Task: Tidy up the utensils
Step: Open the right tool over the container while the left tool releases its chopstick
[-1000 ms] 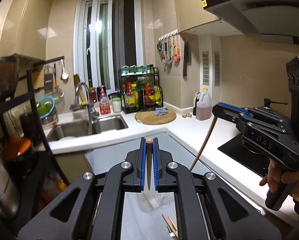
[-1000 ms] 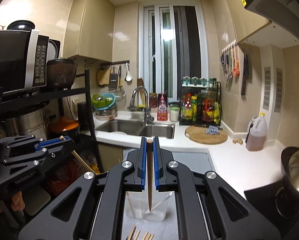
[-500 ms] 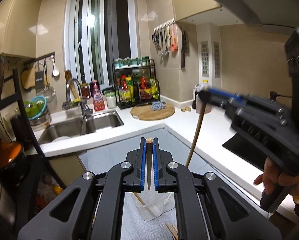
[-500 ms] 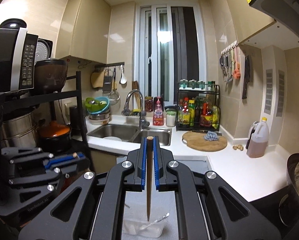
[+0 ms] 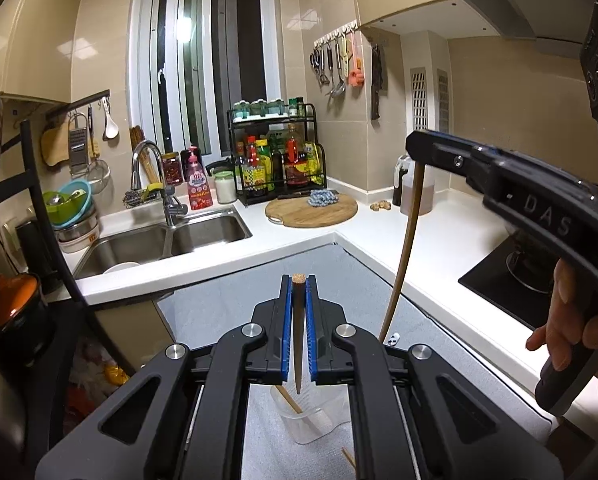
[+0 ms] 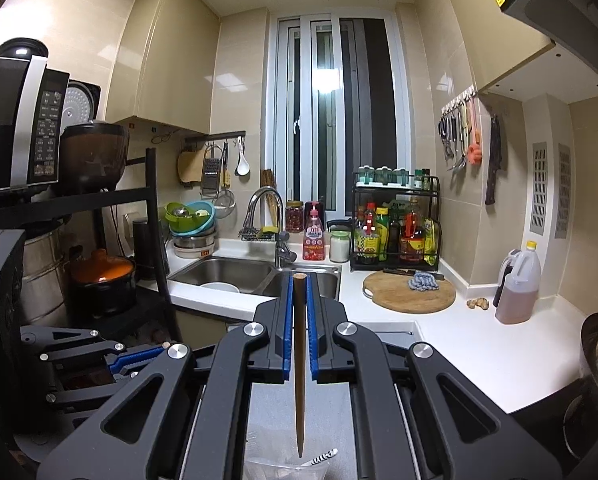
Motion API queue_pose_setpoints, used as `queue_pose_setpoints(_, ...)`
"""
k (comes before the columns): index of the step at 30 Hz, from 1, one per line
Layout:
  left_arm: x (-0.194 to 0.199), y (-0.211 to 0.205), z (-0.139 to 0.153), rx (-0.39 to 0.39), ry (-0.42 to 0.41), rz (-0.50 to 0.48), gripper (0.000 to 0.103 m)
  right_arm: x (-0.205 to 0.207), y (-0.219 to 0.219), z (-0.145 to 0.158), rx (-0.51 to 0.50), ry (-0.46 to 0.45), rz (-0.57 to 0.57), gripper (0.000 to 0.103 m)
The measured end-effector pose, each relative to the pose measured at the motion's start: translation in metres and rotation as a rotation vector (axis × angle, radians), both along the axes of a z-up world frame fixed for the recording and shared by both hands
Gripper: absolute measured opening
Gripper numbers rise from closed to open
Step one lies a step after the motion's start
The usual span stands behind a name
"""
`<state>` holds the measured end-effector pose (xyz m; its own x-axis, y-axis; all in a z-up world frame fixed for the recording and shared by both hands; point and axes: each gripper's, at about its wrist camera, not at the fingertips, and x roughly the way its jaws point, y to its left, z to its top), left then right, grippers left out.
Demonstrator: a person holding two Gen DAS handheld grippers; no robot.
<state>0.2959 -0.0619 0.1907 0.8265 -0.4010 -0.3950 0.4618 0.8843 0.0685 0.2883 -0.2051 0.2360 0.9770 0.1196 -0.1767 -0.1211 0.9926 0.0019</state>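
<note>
Hanging chopstick between tool pads

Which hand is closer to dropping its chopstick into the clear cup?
Probably the left. The left gripper holds its chopstick tip-down right above the clear cup. The right gripper's chopstick hangs nearer the cup's rim.

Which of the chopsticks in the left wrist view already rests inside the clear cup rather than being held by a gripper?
The pale chopstick leaning inside the clear cup; the two darker ones hang clamped in grippers.
</note>
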Motion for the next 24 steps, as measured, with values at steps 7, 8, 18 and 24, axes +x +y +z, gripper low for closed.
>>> queue_pose_setpoints(7,0.010,-0.001,-0.018,-0.006,0.034,0.008,0.006,0.014,-0.006,-0.029,0.000,0.063,-0.022,0.007)
queue_pose_setpoints(8,0.011,-0.001,-0.020,-0.008,0.038,0.010,0.006,0.016,-0.007,-0.033,0.001,0.072,-0.028,0.007)
queue_pose_setpoints(18,0.020,-0.002,-0.049,0.005,0.069,0.047,0.008,0.021,-0.020,-0.076,0.042,0.167,-0.056,0.009)
queue_pose_setpoints(24,0.011,0.006,-0.052,-0.004,0.022,0.158,0.090,0.007,-0.025,-0.087,0.061,0.168,-0.100,0.071)
